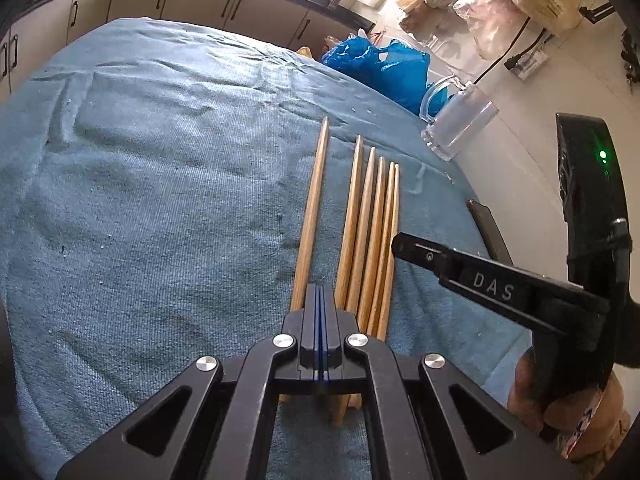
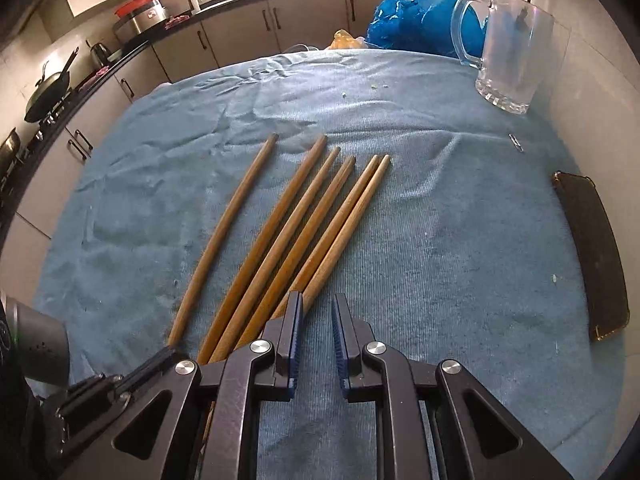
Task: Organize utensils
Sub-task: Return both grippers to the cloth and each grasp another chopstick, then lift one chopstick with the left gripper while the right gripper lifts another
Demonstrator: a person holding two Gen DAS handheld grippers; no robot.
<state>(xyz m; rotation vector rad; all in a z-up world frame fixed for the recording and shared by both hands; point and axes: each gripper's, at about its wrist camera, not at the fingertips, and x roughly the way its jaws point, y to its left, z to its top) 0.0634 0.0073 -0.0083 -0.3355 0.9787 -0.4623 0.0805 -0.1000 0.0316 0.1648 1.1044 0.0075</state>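
Your right gripper [image 2: 316, 320], jaws apart, is the nearer one: the chopsticks [image 2: 304, 216] lie on the blue cloth [image 2: 440, 220] w/ long axis from 7 to 1 o'clock, butt ends just at its left finger, while left gripper [image 1: 320, 300] is closed on nothing.

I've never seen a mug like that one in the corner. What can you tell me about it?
The glass mug is clear, thick-walled and heavy-based, with one large loop handle. It stands upright and looks empty, on the far right part of the blue cloth, by the white wall. A blue plastic bag sits behind it. Neither gripper touches it.
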